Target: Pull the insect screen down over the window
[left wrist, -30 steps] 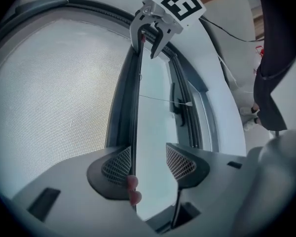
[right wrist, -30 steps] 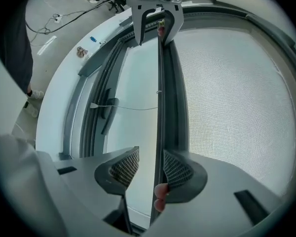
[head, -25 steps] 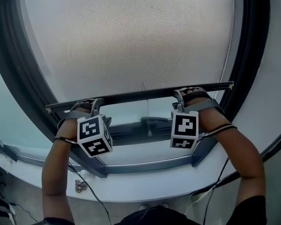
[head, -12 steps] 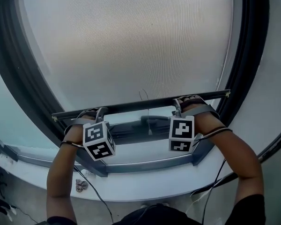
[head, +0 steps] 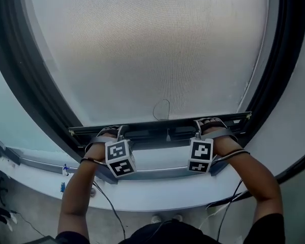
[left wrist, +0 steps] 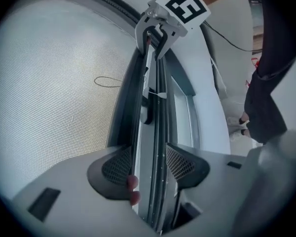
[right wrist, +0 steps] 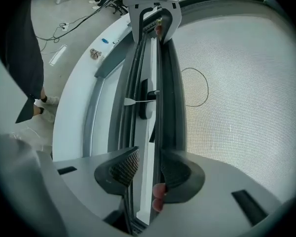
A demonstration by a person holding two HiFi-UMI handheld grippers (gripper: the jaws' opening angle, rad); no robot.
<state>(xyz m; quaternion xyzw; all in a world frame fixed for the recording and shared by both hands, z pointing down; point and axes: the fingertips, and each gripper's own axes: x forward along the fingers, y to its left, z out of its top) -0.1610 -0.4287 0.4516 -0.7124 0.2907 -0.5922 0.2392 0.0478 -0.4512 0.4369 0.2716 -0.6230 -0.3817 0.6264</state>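
While both grippers are holding on, the insect screen (head: 152, 50) is hanging stretched over the window. Its bottom bar (head: 157, 129) is lying flat, with its long side running left to right, from one pair of fingers to the other.

The left gripper (left wrist: 145, 164) is squeezing the bar near its left end. Its pads (left wrist: 180, 164) are standing partly apart, and the bar is filling the gap between them. The right gripper (right wrist: 147, 169) is squeezing the bar near its right end in the same way, with its pads (right wrist: 122, 168) sitting one on each side.

The mesh is going up and away from the fingers. A thin cord loop (head: 162, 110) is lying on the mesh just above the bar, between the two grippers. A dark handle (right wrist: 143, 105) is showing just beside the bar, about midway between them. Just under the fingers, the window's lower frame (head: 157, 173) is running close along the bar.
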